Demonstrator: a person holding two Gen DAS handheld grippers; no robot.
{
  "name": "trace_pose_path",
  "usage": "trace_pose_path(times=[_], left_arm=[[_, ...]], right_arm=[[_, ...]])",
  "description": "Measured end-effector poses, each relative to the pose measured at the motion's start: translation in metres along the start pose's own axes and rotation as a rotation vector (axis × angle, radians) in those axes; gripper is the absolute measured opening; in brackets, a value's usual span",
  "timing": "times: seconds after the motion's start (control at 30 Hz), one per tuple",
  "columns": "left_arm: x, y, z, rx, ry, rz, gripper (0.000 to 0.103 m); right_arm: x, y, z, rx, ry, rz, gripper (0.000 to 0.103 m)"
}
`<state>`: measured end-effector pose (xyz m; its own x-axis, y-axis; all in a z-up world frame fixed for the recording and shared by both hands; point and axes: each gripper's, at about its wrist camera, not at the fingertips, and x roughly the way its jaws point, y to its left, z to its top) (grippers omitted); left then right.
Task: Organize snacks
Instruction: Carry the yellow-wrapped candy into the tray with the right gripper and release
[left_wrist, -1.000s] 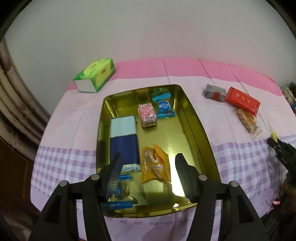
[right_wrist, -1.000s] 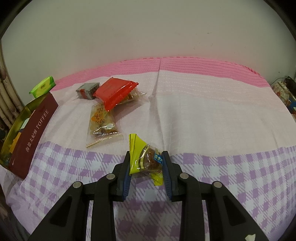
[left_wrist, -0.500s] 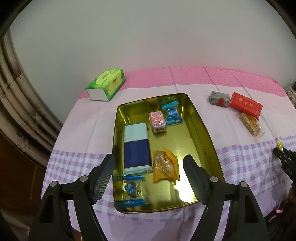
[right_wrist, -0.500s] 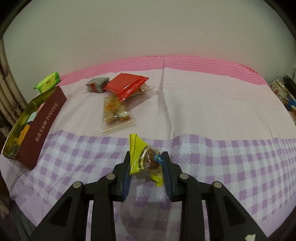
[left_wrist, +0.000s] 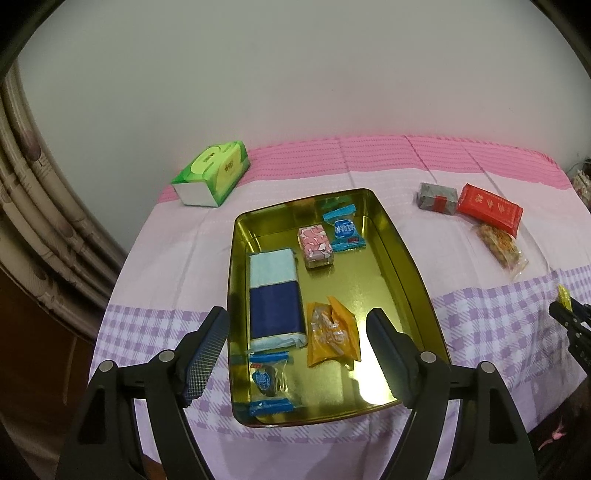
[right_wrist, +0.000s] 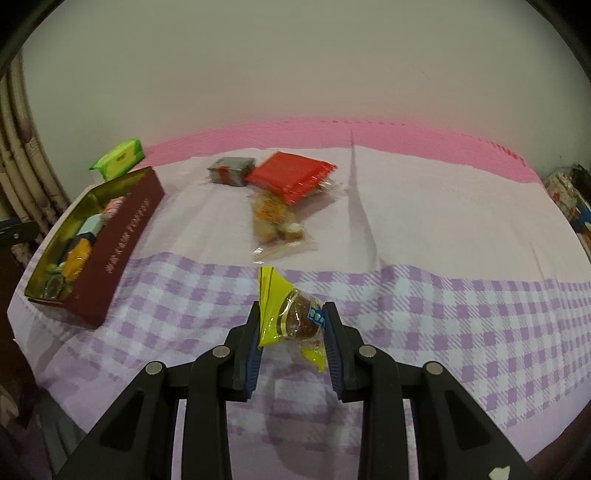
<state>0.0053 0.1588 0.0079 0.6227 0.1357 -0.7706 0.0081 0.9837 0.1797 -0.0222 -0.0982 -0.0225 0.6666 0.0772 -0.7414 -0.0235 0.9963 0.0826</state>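
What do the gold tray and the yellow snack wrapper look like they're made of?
The gold tray looks like polished metal, probably tin: its floor mirrors light and the snacks. The yellow snack wrapper looks like thin glossy plastic film, partly clear, since the brown snack shows through and it crinkles.

The tin is shiny gold metal inside, like a mirror. The tablecloth is soft, matt cloth. The yellow snack wrapper is shiny, crinkly plastic. The red packet looks glossy too.
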Motion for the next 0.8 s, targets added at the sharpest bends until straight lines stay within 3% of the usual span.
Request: trace_pose_path(times=[0.47, 0.8], left_arm=[[-0.001, 0.034, 0.006, -0.119, -0.016, 0.083, 0.077], [0.004, 0.061, 0.007, -0.224, 0.005, 0.136, 0.078]], right_arm=[[-0.031, 0.076, 0.039, -0.132, -0.072, 0.121, 0.028], [-0.006, 0.157, 0.073, -0.223, -0.048, 0.281, 0.028]])
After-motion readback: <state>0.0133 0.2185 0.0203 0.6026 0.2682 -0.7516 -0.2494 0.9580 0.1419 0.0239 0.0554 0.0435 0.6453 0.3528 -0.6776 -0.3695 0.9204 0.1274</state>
